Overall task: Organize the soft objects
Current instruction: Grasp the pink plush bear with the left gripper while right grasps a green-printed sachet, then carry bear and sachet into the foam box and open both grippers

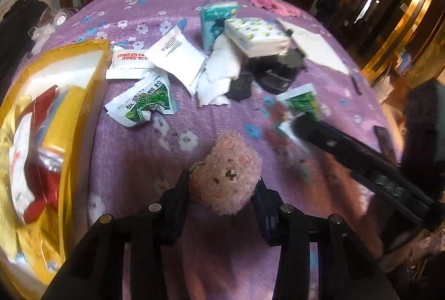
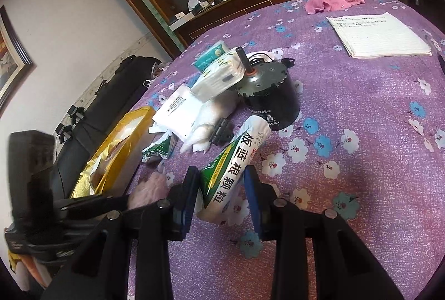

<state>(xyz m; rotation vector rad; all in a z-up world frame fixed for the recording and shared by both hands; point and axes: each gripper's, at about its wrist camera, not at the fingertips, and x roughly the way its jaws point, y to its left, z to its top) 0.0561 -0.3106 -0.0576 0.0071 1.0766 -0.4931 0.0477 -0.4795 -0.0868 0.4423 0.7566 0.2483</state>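
The left gripper [image 1: 222,186] holds a pink plush bear [image 1: 226,174] between its fingers, both pads pressed into the fur, low at 6 o'clock on the purple flowered cloth [image 1: 139,155]. The right gripper [image 2: 222,188] grips a green-and-white sachet [image 2: 233,169] at a narrow setting, the packet rising from between the pads toward 12 o'clock.

Around the bear, in the left wrist view, a crumpled green sachet [image 1: 144,102] lies at 11 o'clock, and beyond it two white packets overlap, one with red print [image 1: 126,62] and one with black print [image 1: 178,55]. At 12 o'clock is a heap: white cloth [image 1: 222,74], a small black clip-like piece [image 1: 240,87], a black motor [image 1: 275,71], a white tissue pack [image 1: 256,35] leaning on top of it and a teal tissue pack [image 1: 214,21] behind. A pink towel [image 1: 275,6] lies at the far edge, and a sheet of white paper [image 1: 317,46] at 1 o'clock. The right gripper's arm crosses in from 3 o'clock, just beside the bear.

At 9 o'clock a gold-lined box [image 1: 83,71] stands open at the cloth's edge. It holds a yellow pack [image 1: 59,119], red-and-white packaging [image 1: 33,149] and yellow cloth [image 1: 8,216], though blur hides the details.
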